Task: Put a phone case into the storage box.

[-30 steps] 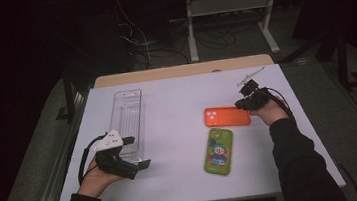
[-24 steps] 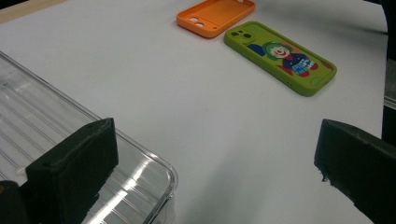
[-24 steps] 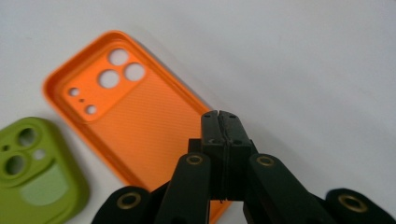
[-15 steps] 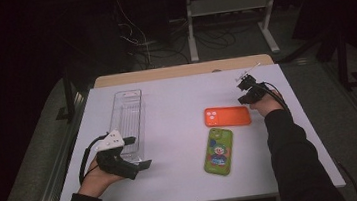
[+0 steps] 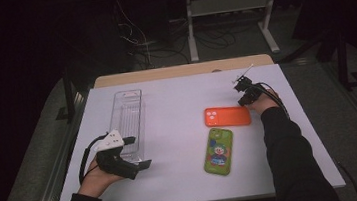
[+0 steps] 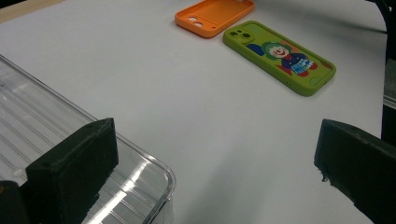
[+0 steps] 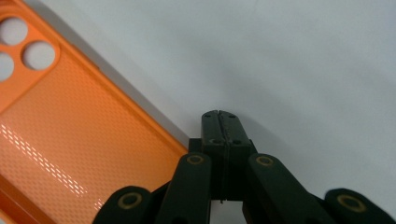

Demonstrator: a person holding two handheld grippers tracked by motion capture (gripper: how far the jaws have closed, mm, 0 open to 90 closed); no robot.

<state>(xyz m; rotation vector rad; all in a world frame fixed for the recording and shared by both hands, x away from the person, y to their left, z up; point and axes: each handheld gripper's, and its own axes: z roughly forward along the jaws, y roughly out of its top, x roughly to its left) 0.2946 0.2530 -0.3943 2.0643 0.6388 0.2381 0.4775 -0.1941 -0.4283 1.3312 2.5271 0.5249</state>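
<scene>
My left claw (image 5: pixel 139 152): jaws wide apart, empty, parked at the clear ribbed plastic tray (image 5: pixel 129 116)'s near end. Ahead of it, green clown-print phone case (image 5: pixel 218 151), then orange phone case (image 5: pixel 227 116), inside up. My right claw (image 7: pixel 218 116): pressed together, empty, just beside orange case's edge, likely readying a grasp.

- An orange phone case (image 5: pixel 227 116) lies flat and empty on the white bench (image 5: pixel 177 105), inner side up.
- A green phone case (image 5: pixel 218 151) with a clown picture lies just beside it, nearer the person.
- A clear plastic tray (image 5: pixel 129 116) lies at the left.
</scene>
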